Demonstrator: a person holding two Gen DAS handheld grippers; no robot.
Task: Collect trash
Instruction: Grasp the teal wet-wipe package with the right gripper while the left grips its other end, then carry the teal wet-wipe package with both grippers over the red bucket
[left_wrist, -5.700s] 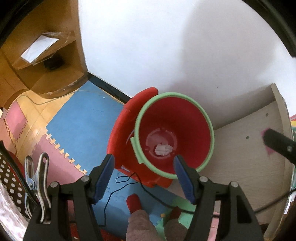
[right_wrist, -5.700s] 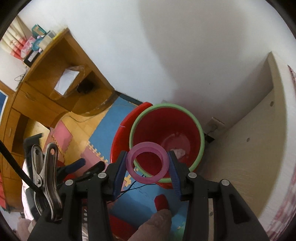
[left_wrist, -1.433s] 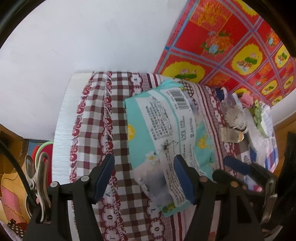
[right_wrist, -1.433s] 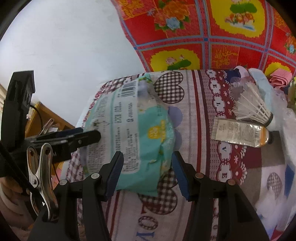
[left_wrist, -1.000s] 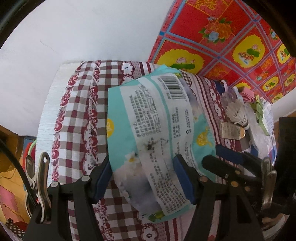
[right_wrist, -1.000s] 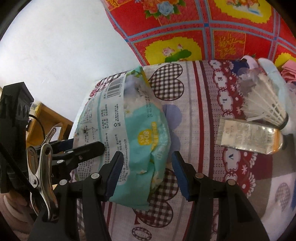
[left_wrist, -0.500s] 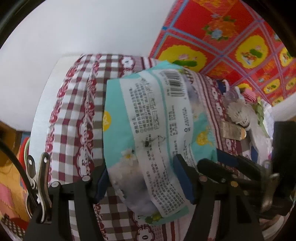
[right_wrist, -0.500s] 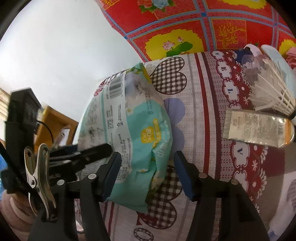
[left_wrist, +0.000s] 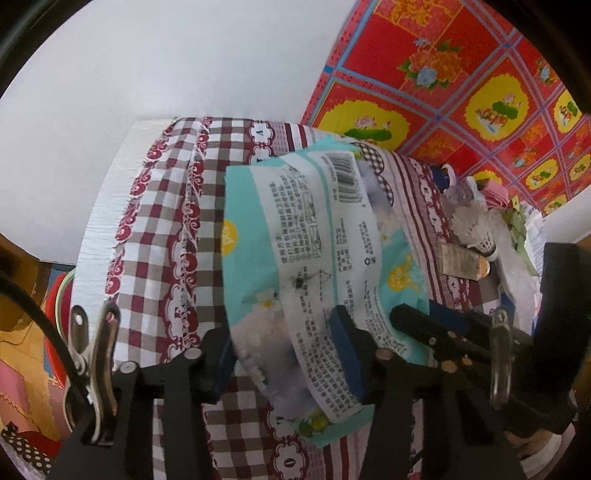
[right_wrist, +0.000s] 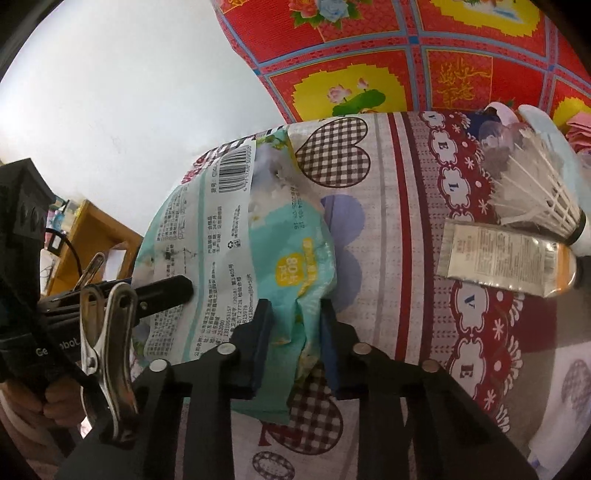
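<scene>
A large teal and white wipes packet (left_wrist: 303, 243) lies on the checked tablecloth (left_wrist: 159, 229); it also shows in the right wrist view (right_wrist: 236, 258). My left gripper (left_wrist: 284, 350) has closed its jaws on the packet's near left end. My right gripper (right_wrist: 295, 332) pinches the packet's near right edge between narrowed blue pads (right_wrist: 262, 332). Each gripper shows in the other's view, the right one (left_wrist: 443, 325) and the left one (right_wrist: 162, 288). The red bin with a green rim (left_wrist: 59, 299) peeks out low at the left, below the table edge.
A shuttlecock (right_wrist: 535, 195) and a foil sachet (right_wrist: 506, 258) lie on the cloth to the right, with more clutter behind. A red and yellow patterned sheet (right_wrist: 406, 55) covers the wall behind. The table's left edge (left_wrist: 107, 206) drops to the floor.
Both grippers moved in on the packet and narrowed their jaws onto it. The packet's near edge has crumpled between the right pads.
</scene>
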